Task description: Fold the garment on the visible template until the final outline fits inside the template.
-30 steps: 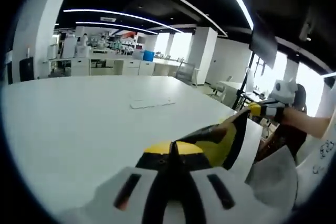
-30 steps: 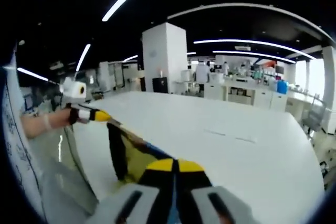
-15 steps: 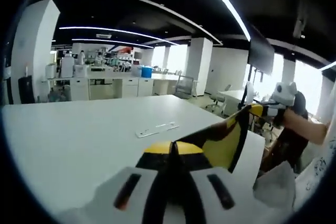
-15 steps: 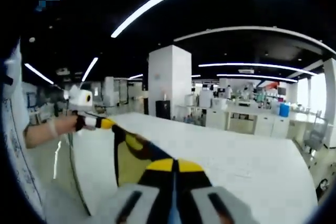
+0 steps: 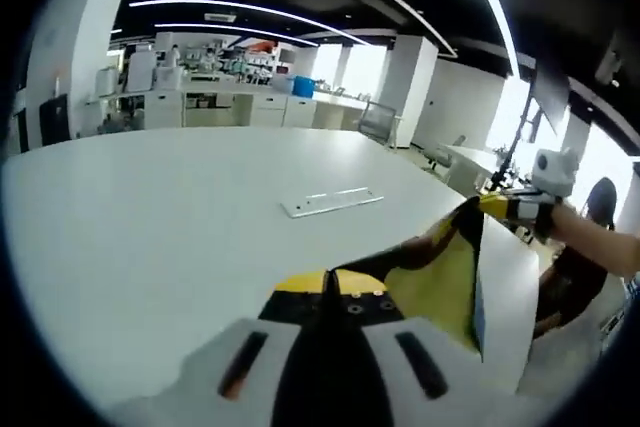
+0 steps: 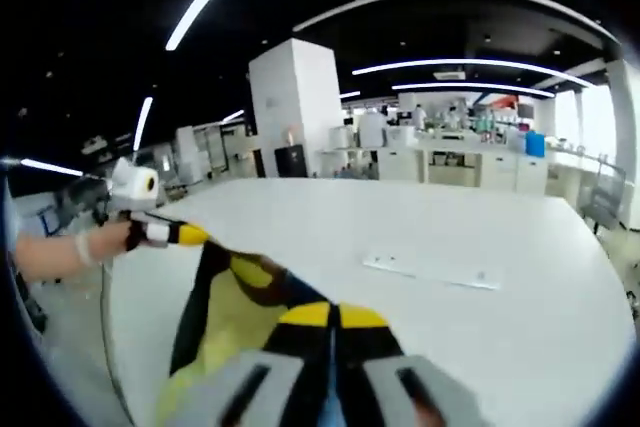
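Wide white desk [image 5: 150, 237] spread under both tools, seen too in the right gripper view [image 6: 480, 237]. Yellow-and-black garment [image 5: 440, 272] held up off the desk, stretched taut between the two tools near the desk's near edge; same garment in the right gripper view [image 6: 225, 312], hanging from the stretched top edge down toward the desk's edge. Whether its lower part touches the desk cannot be told. Flat pale rectangular template [image 5: 332, 201] lying on the desk toward the middle, well apart from the garment; seen also in the right gripper view [image 6: 432, 270].

Left tool [image 5: 330, 285] at the bottom of its own view, yellow-tipped jaws pressed together on one end of the garment; same tool seen in the right gripper view [image 6: 165, 234], gripped by a hand [image 6: 95, 244] beyond the desk's edge. Right tool [image 6: 335, 315] with jaws likewise clamped narrow on the other end of the garment; seen in the left gripper view [image 5: 505, 206] off the desk's far-right edge, with a forearm behind it.
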Demonstrator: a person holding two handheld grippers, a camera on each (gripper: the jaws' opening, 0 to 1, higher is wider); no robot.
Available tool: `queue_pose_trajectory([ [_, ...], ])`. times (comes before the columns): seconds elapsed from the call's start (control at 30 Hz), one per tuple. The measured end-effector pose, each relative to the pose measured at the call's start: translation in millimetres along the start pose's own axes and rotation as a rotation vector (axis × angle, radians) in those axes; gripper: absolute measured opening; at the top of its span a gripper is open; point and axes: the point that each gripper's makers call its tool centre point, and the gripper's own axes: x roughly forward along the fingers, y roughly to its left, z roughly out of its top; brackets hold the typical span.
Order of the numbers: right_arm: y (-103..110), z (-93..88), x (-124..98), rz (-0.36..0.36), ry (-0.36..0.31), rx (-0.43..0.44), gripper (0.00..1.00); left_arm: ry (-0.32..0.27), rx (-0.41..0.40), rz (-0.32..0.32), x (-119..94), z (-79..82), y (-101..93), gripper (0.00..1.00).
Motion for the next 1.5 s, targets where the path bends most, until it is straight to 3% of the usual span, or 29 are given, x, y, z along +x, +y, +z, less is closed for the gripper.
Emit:
queue_pose_trajectory([
  [0.1, -14, -23.1, 23, -0.002, 0.071, 0.015, 0.00, 0.078, 0.013, 0.031, 27, -23.4, 14.5, 0.00],
  [0.2, -30, -48.8, 51, -0.005, 0.126, 0.023, 0.00, 0.121, 0.004, 0.048, 52, -38.6, 28.9, 0.00],
  [0.33, -37, -79.8, 71, 0.003, 0.204, 0.045, 0.00, 0.156, -0.044, 0.061, 79, -56.7, 38.9, 0.00],
  [0.47, -42, -91.3, 83, 0.003, 0.222, 0.056, 0.00, 0.217, -0.063, 0.080, 97, -78.2, 45.5, 0.00],
  [0.63, -52, -101.5, 96, -0.002, 0.237, 0.048, 0.00, 0.256, -0.076, 0.095, 104, -93.5, 49.8, 0.00],
  [0.97, -51, -109.0, 102, -0.024, 0.236, 0.033, 0.00, 0.256, -0.093, 0.095, 106, -99.6, 55.0, 0.00],
  [1.27, -56, -115.8, 106, -0.036, 0.249, 0.037, 0.00, 0.244, -0.019, 0.080, 107, -98.6, 53.4, 0.00],
  [1.5, -50, -106.9, 98, -0.029, 0.248, 0.020, 0.02, 0.226, 0.050, 0.054, 105, -96.8, 49.8, 0.00],
])
